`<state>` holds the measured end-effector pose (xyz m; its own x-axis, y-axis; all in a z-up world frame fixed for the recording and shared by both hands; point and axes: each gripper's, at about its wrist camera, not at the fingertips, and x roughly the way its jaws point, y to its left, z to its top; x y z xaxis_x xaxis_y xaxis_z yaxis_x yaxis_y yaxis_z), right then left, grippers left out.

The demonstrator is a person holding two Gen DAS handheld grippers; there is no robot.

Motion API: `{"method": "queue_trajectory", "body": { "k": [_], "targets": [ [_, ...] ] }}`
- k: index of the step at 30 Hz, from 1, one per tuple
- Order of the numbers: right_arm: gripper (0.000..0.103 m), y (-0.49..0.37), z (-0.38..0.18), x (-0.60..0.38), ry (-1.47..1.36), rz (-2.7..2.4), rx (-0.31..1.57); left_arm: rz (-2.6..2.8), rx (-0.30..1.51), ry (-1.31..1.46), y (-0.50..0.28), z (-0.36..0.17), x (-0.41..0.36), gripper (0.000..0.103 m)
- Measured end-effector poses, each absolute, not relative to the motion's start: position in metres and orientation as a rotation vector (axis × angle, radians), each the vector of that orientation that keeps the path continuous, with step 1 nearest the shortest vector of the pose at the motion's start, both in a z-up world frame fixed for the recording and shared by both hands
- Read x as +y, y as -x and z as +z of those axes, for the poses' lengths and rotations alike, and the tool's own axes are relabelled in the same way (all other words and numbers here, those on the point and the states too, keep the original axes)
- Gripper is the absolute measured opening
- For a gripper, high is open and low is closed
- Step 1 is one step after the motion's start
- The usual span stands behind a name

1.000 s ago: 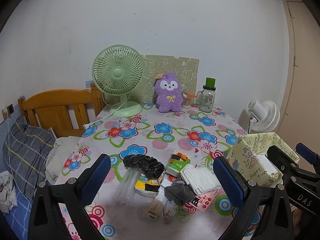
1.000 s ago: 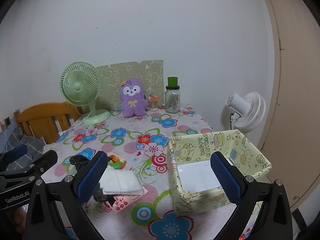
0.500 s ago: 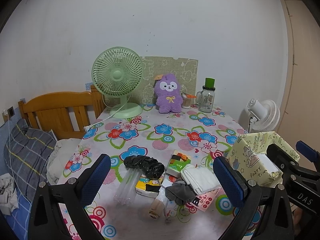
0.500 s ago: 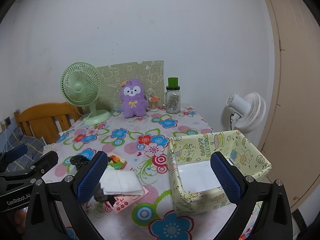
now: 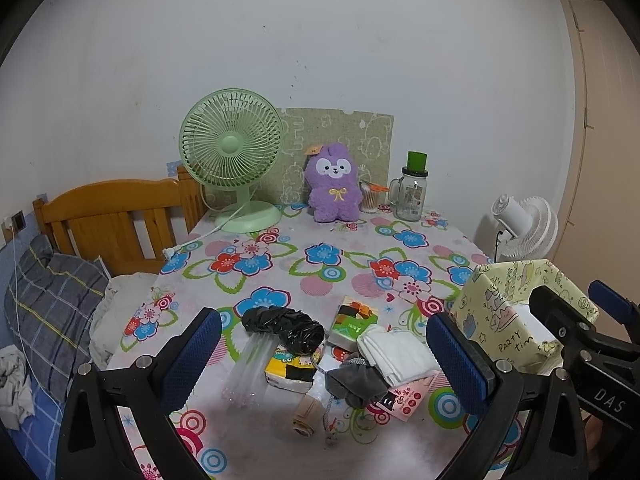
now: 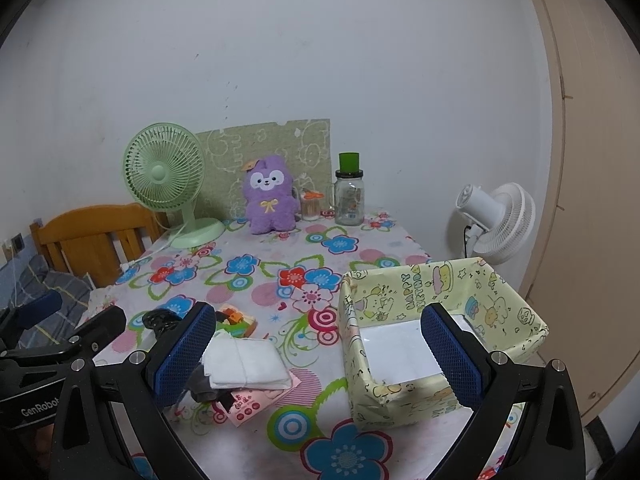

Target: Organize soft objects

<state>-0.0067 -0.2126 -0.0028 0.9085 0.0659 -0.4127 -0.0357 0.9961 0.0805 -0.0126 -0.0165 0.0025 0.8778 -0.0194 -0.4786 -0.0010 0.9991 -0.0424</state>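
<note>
A heap of small soft things lies on the flowered tablecloth: a folded white cloth, a grey pouch, a black crinkled roll, a tissue pack and a green-orange packet. A yellow paper box with a white bottom stands to the right. My left gripper hovers open above the heap. My right gripper is open too, between the white cloth and the box. Neither holds anything.
At the table's far edge stand a green fan, a purple plush toy, a glass jar with a green lid and a patterned board. A wooden headboard and bedding lie left; a white fan stands right.
Both views have shifted only very slightly; the objects on the table lie where they were and both grippers remain open.
</note>
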Motion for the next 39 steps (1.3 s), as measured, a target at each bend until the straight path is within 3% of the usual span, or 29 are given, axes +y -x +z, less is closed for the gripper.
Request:
{"method": "queue_trajectory", "body": {
  "k": [39],
  "targets": [
    [0.103, -0.047, -0.041, -0.177, -0.062, 0.11, 0.546, -0.001, 0.648, 0.044, -0.035, -0.047, 0.0, 0.103]
  ]
}}
